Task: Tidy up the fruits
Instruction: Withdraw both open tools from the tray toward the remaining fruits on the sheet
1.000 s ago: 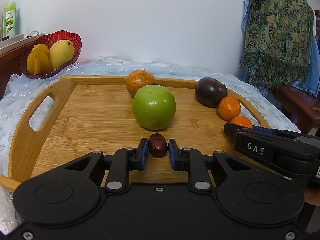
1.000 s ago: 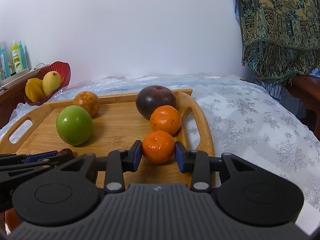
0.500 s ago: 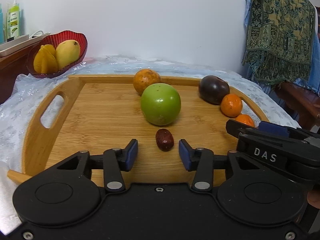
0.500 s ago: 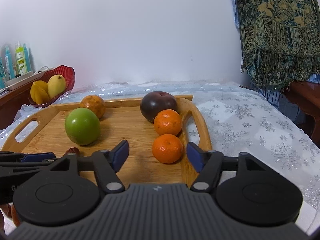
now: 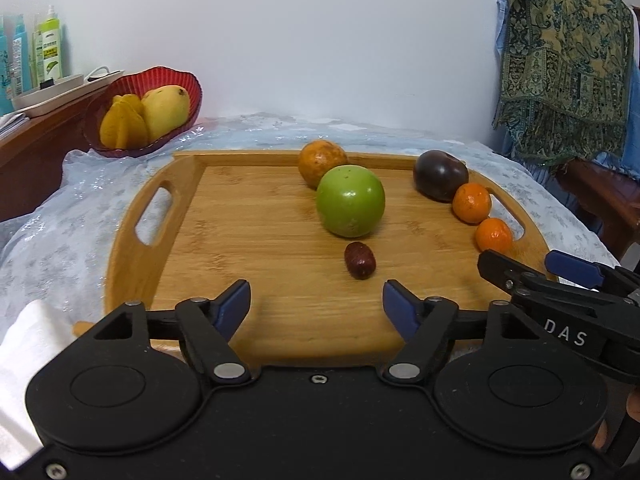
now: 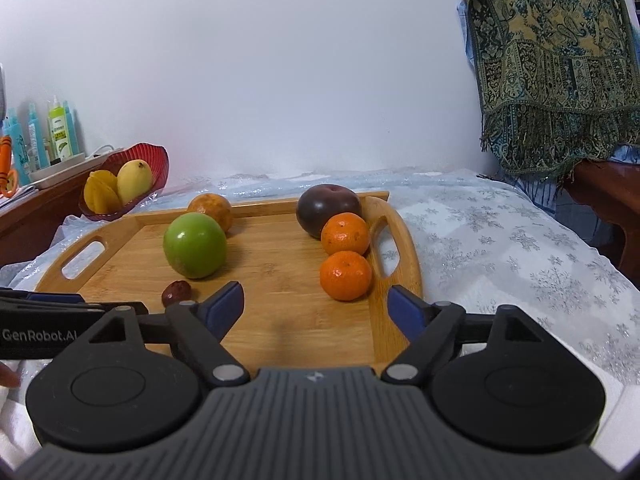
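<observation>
Both your claws hang over the near edge of the tray, opening, gripping nothing

Your left claw (image 5: 316, 304) is spreading its blue pads with nothing between them; the date (image 5: 360, 260) lies just beyond on the tray (image 5: 224, 248), in front of the apple (image 5: 351, 201). Your right claw (image 6: 315, 307) is widening too, and the near mandarin (image 6: 346, 275) sits free ahead of it by the tray's right handle, with a second mandarin (image 6: 345, 234) and the plum (image 6: 326, 208) lined up behind. A mottled orange (image 5: 322, 162) rests at the far rim behind the apple
</observation>
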The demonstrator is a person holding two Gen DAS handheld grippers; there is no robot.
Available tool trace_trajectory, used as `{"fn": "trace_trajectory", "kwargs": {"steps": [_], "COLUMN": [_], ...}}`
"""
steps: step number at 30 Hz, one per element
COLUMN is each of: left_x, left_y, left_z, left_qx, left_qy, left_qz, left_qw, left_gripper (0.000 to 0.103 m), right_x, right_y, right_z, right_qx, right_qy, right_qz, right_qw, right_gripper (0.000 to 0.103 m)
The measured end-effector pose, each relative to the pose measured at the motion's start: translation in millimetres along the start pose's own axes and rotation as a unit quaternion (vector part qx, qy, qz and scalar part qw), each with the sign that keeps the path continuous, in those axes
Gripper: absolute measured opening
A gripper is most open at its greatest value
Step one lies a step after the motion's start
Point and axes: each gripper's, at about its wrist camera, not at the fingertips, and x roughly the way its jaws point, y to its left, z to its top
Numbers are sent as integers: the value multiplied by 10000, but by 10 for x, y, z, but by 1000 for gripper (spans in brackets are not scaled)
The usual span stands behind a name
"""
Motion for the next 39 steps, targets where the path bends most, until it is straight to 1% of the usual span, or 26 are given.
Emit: {"fn": "trace_trajectory", "kwargs": {"steps": [4,9,11,14,19,25,30,39], "left_x": [-65,-160,-207,-281,-435,-613,-676,-662], "left_y": [44,114,145,192,262,335,398,480], "left_z": [-53,-133,-170,-222,-316,-430,-540,-687], "left_qx": [4,-28,-53,-95,-134,-128,-155,-177], "left_qy": [30,38,42,14,-146,-420,-431,-297], "left_qz": [16,-27,-42,-55,-85,-138,-127,-23], "left_qw": [10000,10000,10000,9999,9998,9989,9989,9994], "left_gripper": [76,82,82,84,87,93,94,93], "right_x": [-77,-144,-184,-251,-345,-426,-478,-569], "right_y": [33,73,88,127,184,271,336,432], "right_z": [-49,-118,-161,-223,-305,-387,-459,-584], "right_qx": [-20,-19,-11,-51,-68,-142,-158,-236], "right_qy": [-55,-34,-25,-79,-107,-105,-74,-29], "right_qz": [81,95,117,142,208,268,295,262], "right_qw": [10000,9999,9999,9999,9997,9995,9994,9994], "right_gripper": [89,90,90,92,92,92,93,93]}}
